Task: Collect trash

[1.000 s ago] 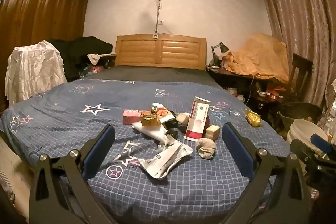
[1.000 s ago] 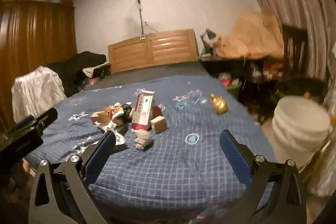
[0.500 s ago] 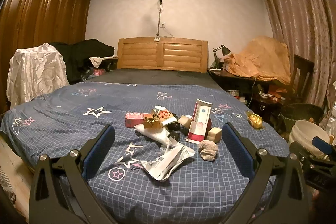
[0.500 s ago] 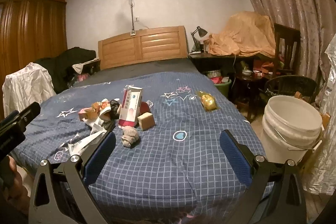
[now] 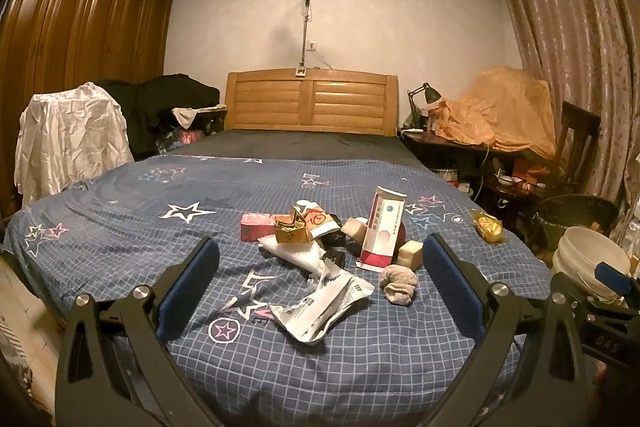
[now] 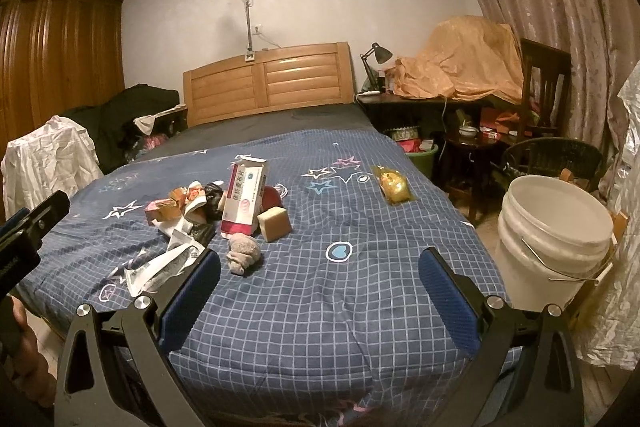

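On the bed (image 5: 120, 227), trash is heaped near the foot: a white-and-red carton (image 5: 382, 227) stands upright, with a tan block (image 5: 410, 254), a grey wad (image 5: 398, 283) and a crumpled wrapper (image 5: 320, 307) just beside it. A yellow packet (image 6: 394, 185) lies apart. A white bucket (image 6: 552, 239) is seen beside the bed. The left gripper (image 5: 320, 287) and right gripper (image 6: 320, 291) are held before the bed's foot, jaws spread wide, nothing gripped.

Both views bed-foot, facing headboard (image 5: 311, 101)
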{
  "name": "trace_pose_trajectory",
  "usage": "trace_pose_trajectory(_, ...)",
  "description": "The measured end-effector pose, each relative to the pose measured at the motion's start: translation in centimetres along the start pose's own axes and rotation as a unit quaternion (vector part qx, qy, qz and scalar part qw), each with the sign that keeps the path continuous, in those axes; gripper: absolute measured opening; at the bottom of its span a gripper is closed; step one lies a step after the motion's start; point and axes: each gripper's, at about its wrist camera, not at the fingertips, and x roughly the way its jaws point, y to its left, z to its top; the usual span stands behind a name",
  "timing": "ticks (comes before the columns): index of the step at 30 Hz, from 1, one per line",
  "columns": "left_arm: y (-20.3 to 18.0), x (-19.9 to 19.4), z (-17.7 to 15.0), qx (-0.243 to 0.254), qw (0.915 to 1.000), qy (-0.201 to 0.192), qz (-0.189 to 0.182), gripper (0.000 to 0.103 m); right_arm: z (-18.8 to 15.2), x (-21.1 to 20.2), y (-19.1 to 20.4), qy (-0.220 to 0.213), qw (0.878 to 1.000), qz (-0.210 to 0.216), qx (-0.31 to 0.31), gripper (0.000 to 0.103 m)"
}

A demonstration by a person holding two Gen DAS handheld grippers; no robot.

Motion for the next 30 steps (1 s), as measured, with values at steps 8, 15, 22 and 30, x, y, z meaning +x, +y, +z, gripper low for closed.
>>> trace_pose_trajectory(8,0.1,0.0,-0.1,-0.001,1.0000,0.001,0.001,0.098,-0.2,0.4,-0.1,0.008,1.000,-0.003,0.001,0.099)
trace_pose_trajectory(15,0.3,0.0,-0.1,-0.001,1.0000,0.002,0.002,0.098,-0.3,0.6,0.0,0.011,1.000,-0.005,0.001,0.099)
trace_pose_trajectory(22,0.5,0.0,-0.1,-0.001,1.0000,0.004,0.004,0.098,-0.4,1.0,0.0,0.018,1.000,-0.009,0.003,0.099)
trace_pose_trajectory(30,0.8,0.2,-0.3,-0.001,0.9999,0.007,0.008,0.098,-0.5,1.3,0.1,0.023,1.000,-0.010,0.004,0.099)
